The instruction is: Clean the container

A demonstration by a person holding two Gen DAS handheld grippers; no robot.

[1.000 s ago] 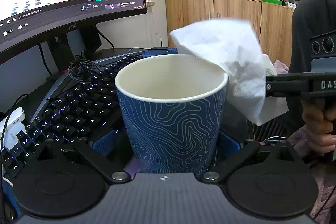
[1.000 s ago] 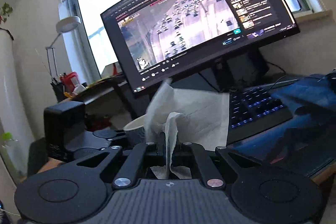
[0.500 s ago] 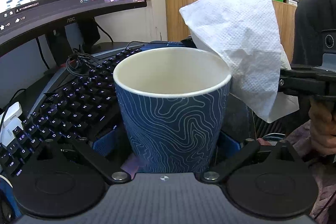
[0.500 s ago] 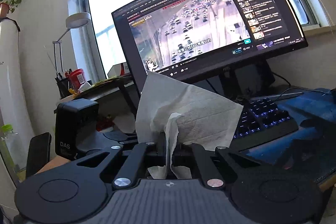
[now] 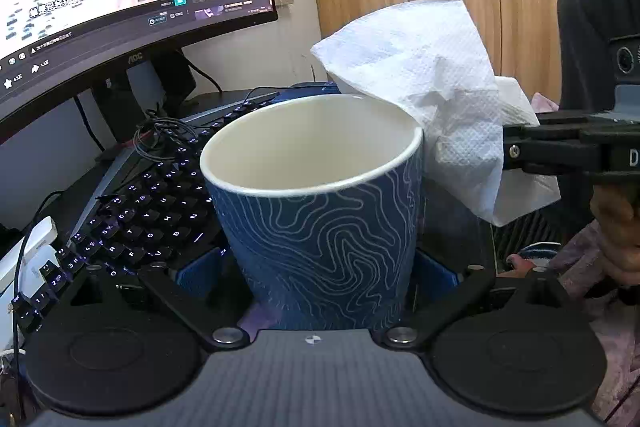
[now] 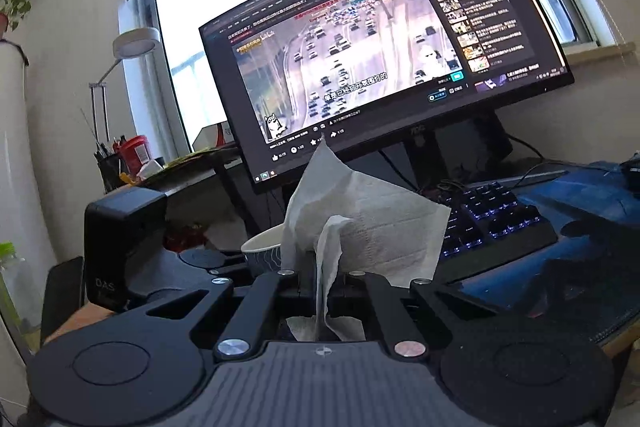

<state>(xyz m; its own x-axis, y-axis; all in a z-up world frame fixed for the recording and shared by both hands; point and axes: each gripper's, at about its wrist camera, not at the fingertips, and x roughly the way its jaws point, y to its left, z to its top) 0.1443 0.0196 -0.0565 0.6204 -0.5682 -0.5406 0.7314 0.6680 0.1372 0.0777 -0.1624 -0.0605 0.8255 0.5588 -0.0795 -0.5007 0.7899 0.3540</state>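
Cup (image 5: 320, 211): held above the keyboard (image 5: 160, 203) at the desk's near edge, left gripper (image 5: 316, 267) clamped on its lower wall. Upright, long axis vertical, mouth up. Looks like light, crushable paper, so grip low. Right gripper (image 6: 326, 279) pinches a tissue (image 5: 432, 83) just beside the rim.

Dark desk (image 5: 100, 163) under everything, edge in pale wood at near right in the right wrist view. On it: backlit black keyboard (image 5: 160, 203), running from near left to far centre; tangle of black cable (image 5: 160, 143) just beyond its far end; monitor stand (image 5: 136, 95) at far left; blue mat (image 6: 592, 203) to the right of the keyboard; white device (image 5: 32, 251) at near left edge.
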